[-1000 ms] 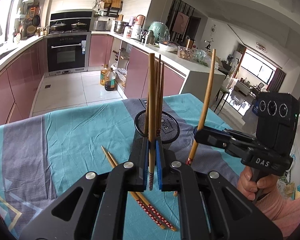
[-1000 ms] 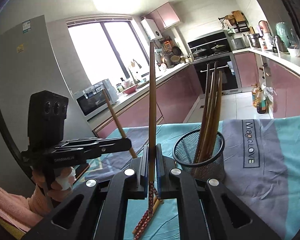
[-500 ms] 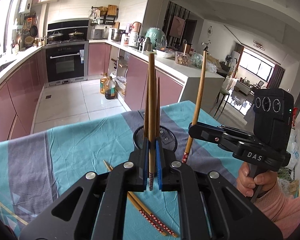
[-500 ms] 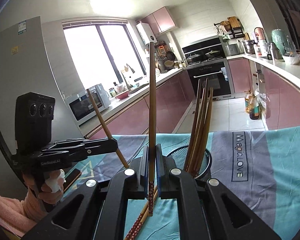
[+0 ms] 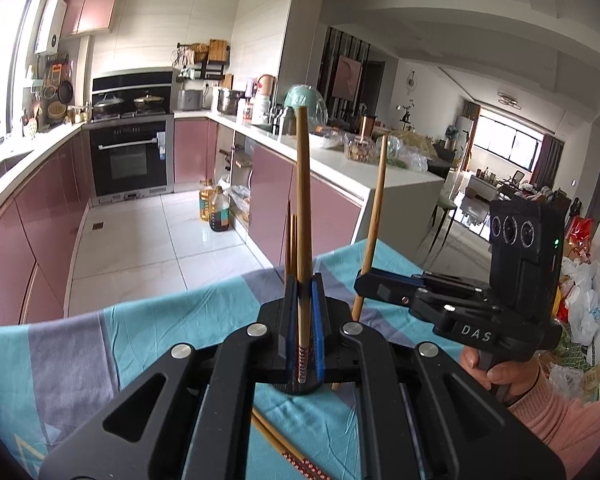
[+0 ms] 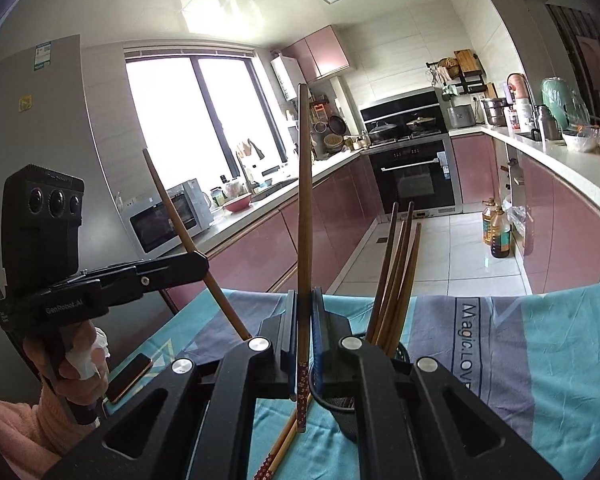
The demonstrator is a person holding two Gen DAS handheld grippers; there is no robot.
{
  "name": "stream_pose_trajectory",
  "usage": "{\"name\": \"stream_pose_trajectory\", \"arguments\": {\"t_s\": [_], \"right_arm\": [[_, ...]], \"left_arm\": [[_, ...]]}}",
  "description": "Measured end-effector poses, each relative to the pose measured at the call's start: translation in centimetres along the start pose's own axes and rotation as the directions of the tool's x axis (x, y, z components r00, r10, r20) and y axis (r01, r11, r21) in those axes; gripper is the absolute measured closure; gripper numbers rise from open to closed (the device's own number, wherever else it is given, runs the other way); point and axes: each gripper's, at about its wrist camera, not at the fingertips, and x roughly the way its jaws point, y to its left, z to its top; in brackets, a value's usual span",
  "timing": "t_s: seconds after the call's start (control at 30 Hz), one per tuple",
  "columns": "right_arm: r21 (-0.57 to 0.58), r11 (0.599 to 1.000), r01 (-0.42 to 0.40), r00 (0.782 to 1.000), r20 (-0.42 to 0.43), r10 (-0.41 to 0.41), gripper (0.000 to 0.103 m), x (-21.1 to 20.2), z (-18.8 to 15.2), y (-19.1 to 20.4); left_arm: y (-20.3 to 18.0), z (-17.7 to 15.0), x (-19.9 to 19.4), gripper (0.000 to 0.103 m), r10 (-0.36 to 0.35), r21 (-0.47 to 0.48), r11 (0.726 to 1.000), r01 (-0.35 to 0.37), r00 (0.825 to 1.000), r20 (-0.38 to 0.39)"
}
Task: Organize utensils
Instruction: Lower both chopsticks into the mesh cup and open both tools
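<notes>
Both tongs pinch a chopstick apiece. Left tongs (image 5: pixel 302 312) grip one brown wooden chopstick (image 5: pixel 303 216) near its patterned end, tip at 12 o'clock. Right tongs (image 6: pixel 305 336) clamp another brown wooden chopstick (image 6: pixel 304 200) the same way. On the worktop's teal-and-grey cloth (image 6: pixel 540 352), a black wire-mesh holder (image 6: pixel 348 412) at 3 o'clock of the right tongs carries several chopsticks (image 6: pixel 396 272). Two loose patterned chopsticks (image 6: pixel 280 448) lie flat at 6 o'clock.
</notes>
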Motion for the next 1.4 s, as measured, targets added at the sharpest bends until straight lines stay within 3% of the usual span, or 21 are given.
{"name": "stream_pose_trajectory", "arguments": {"t_s": [0.33, 0.6, 0.93, 1.17, 1.4], "right_arm": [[-0.008, 0.999, 0.033, 0.999, 0.03, -0.033, 0.097, 0.6, 1.5, -0.5], [0.001, 0.997, 0.078, 0.997, 0.021, -0.078, 0.097, 1.8, 1.3, -1.2], [0.021, 0.992, 0.123, 0.991, -0.054, -0.122, 0.097, 4.2, -0.5, -2.2], [0.057, 0.986, 0.157, 0.977, -0.152, -0.147, 0.097, 6.0, -2.1, -3.5], [0.096, 0.976, 0.194, 0.964, -0.201, -0.172, 0.095, 6.8, -3.1, -4.7]], "left_arm": [[-0.2, 0.9, 0.3, 0.096, -0.002, -0.004, 1.0, 0.002, 1.0, 0.013], [0.1, 0.2, 1.8, 0.096, 0.008, 0.001, 1.0, -0.008, 0.999, -0.036], [-0.5, -1.0, 4.2, 0.096, 0.011, 0.015, 1.0, -0.009, 0.992, -0.128], [-0.9, -1.5, 7.0, 0.096, 0.004, 0.027, 1.0, 0.002, 0.973, -0.232], [-0.2, -1.8, 9.2, 0.095, -0.006, 0.006, 1.0, 0.008, 0.963, -0.27]]}}
